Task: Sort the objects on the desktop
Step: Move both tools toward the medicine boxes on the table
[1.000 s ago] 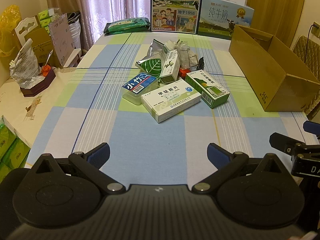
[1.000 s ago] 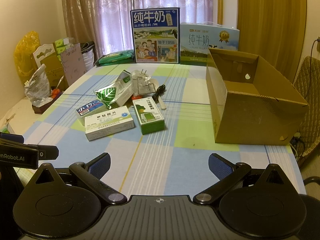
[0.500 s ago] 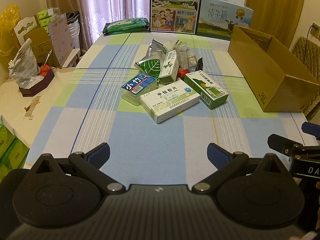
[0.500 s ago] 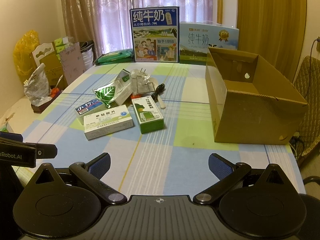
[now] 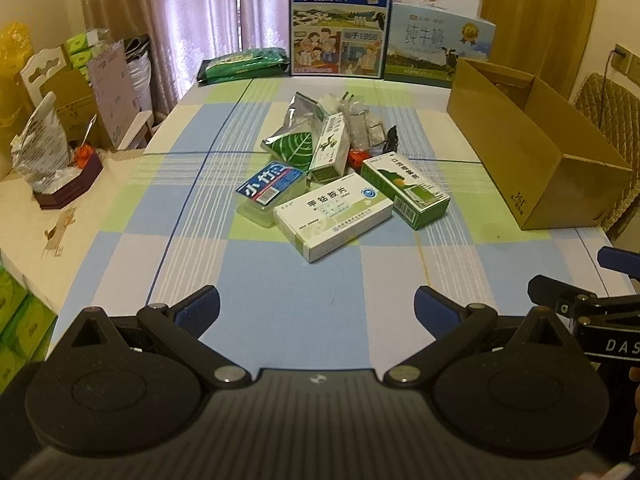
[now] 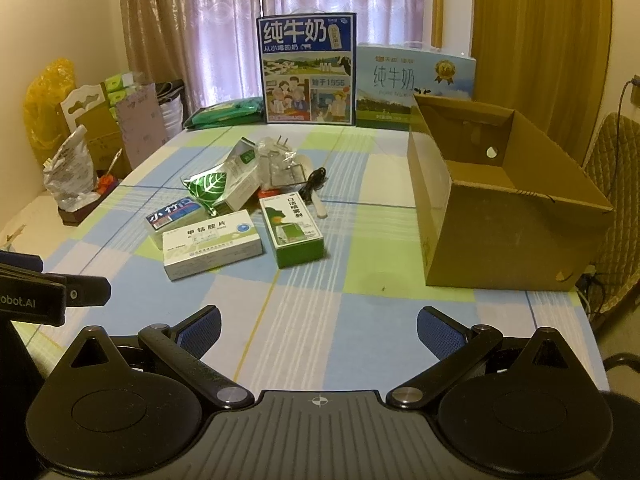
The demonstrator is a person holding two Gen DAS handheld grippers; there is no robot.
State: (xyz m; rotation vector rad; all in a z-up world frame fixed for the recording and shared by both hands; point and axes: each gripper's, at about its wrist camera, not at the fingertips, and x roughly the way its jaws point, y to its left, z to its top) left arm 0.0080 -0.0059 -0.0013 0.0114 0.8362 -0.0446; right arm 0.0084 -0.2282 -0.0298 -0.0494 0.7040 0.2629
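A heap of small items lies mid-table: a white medicine box (image 5: 334, 215) (image 6: 212, 243), a green box (image 5: 406, 189) (image 6: 292, 230), a blue-labelled clear case (image 5: 270, 186) (image 6: 173, 215), a leaf-print foil pouch (image 5: 291, 148) (image 6: 208, 189), a tall white-green carton (image 5: 330, 148) and clear bags with a black cable (image 6: 314, 179). An open cardboard box (image 5: 536, 148) (image 6: 500, 208) stands to the right. My left gripper (image 5: 317, 307) and right gripper (image 6: 319, 330) both hover open over the near table edge, well short of the heap, holding nothing.
Two milk cartons (image 6: 308, 70) and a green packet (image 5: 244, 65) stand at the table's far edge. A side surface at left carries a crumpled bag on a dark tray (image 5: 44, 164). A quilted chair (image 6: 612, 184) sits right of the cardboard box. Checked cloth (image 5: 280, 280) lies between grippers and heap.
Both grippers have eased slightly forward and tilted; the heap sits a little lower and nearer in each view. Nothing on the table has moved.
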